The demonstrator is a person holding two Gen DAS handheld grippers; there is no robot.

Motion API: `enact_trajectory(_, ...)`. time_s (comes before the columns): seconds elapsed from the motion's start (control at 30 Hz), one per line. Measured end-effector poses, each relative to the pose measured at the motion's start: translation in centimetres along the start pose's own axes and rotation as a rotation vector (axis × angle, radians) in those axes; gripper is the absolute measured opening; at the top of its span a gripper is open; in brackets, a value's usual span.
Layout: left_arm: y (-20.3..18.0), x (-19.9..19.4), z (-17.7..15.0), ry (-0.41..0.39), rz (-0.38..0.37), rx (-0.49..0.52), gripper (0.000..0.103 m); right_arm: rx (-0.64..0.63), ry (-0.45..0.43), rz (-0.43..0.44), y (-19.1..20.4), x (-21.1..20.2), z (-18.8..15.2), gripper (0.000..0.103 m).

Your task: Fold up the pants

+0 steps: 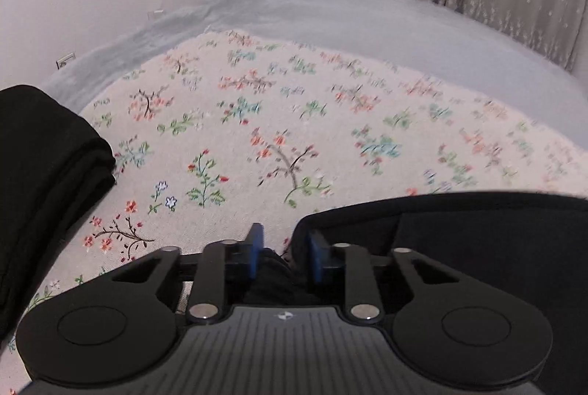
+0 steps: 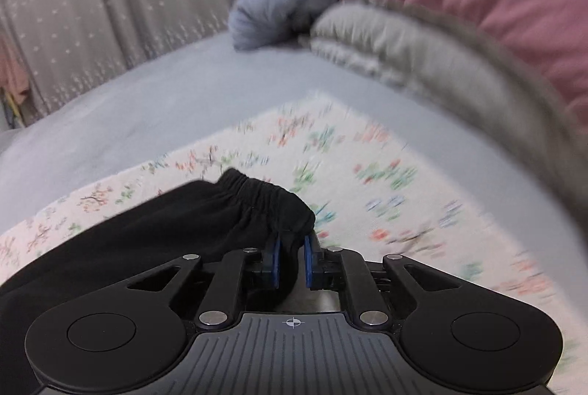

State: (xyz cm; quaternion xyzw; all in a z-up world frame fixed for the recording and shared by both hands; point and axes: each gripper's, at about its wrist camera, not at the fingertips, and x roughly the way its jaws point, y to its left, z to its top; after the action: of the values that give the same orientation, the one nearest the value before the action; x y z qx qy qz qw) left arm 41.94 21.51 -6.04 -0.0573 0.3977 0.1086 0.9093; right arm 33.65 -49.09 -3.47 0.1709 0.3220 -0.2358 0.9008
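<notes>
Floral cream bedspread (image 1: 257, 123) blurs; both grippers, left (image 1: 283, 253) and right (image 2: 292, 260), clench black elastic-waisted pants (image 2: 176, 222), edges cropped; only the right view shows pillows (image 2: 477, 1).

Ahead of the left gripper (image 1: 283, 249) the floral cloth (image 1: 279, 123) lies bare and open up to the grey sheet (image 1: 330, 9); folded black fabric (image 1: 40, 174) blocks the left. Right of the black pants (image 2: 154, 226), stacked bedding (image 2: 422, 60) walls off the far side

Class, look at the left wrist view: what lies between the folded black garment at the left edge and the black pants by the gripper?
Only bare floral cloth separates the folded black garment from the black pants, seen in the left wrist view.
</notes>
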Motion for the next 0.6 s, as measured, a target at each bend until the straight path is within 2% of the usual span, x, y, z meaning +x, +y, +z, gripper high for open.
enact_trajectory(0.1,0.2,-1.8,0.2,-0.049,-0.035,-0.006,0.036,-0.057,-0.03,-0.012,-1.6,-4.1,-0.1,0.011)
enact_trajectory(0.23,-0.3,-2.5,0.2,-0.078,-0.038,0.017,0.035,-0.062,-0.036,-0.04,-4.3,-8.1,-1.1,0.011)
enact_trajectory(0.3,-0.5,-2.2,-0.1,-0.08,-0.031,0.025,0.035,-0.065,0.002,-0.069,-5.5,-7.8,-2.0,0.011)
enact_trajectory(0.47,-0.8,-0.8,-0.8,-0.064,-0.003,0.077,0.035,-0.089,0.166,-0.133,-6.9,-3.2,-5.5,0.012)
enact_trajectory(0.6,-0.5,0.2,-0.6,-0.036,-0.013,0.07,0.036,-0.121,0.153,-0.149,-6.1,-2.6,-5.3,0.013)
